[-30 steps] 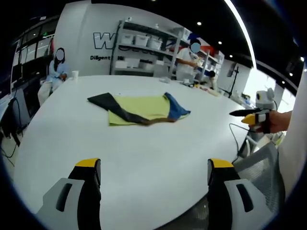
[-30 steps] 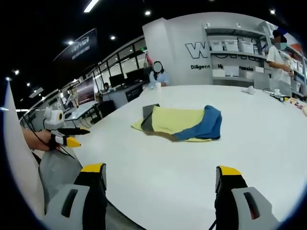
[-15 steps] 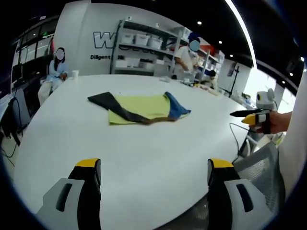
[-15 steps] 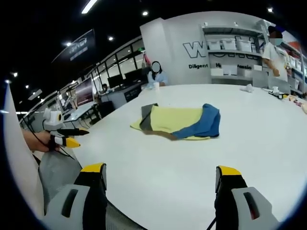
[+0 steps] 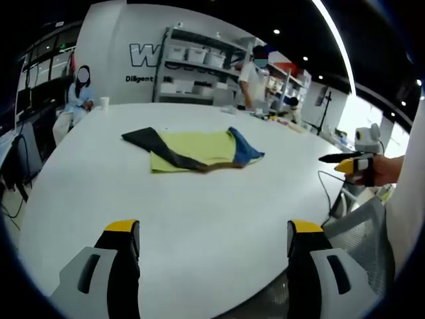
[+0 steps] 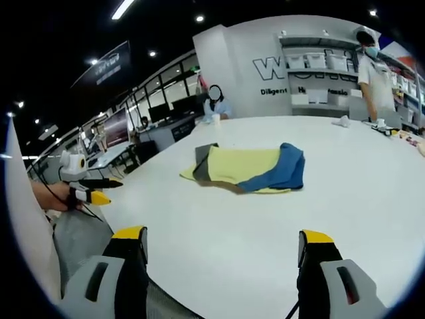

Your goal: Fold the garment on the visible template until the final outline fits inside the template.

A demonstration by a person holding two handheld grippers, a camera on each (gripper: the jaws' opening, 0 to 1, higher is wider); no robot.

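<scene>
Where the left gripper view looked across the room, large letters beginning with "W" (image 5: 141, 56) stood on the white back wall, with a smaller line beneath that started "Diligent"; the rest was hidden by shelves (image 5: 199, 66) holding white bins. A white tabletop (image 5: 199, 212) curved away under the left claw (image 5: 212, 242), whose yellow-tipped jaws stood wide apart and held nothing. The garment (image 5: 192, 149) lay well ahead on the tabletop, partly folded, with a dark flap to the left, a blue flap to the right, and yellow between them. A cup (image 5: 104, 103) stood at the far edge near a seated person (image 5: 78, 100); another person (image 5: 251, 76) stood by the shelves. At the right edge a hand (image 5: 378, 169) held the right claw (image 5: 339, 159), its jaws close together.

From the right gripper view the same wall lettering showed, again cut off by shelves. The right claw's jaws rose wide apart and empty, and the garment lay ahead on the tabletop. This side also showed a row of windows (image 6: 166, 103) and the left claw at the left edge, held off the tabletop.
</scene>
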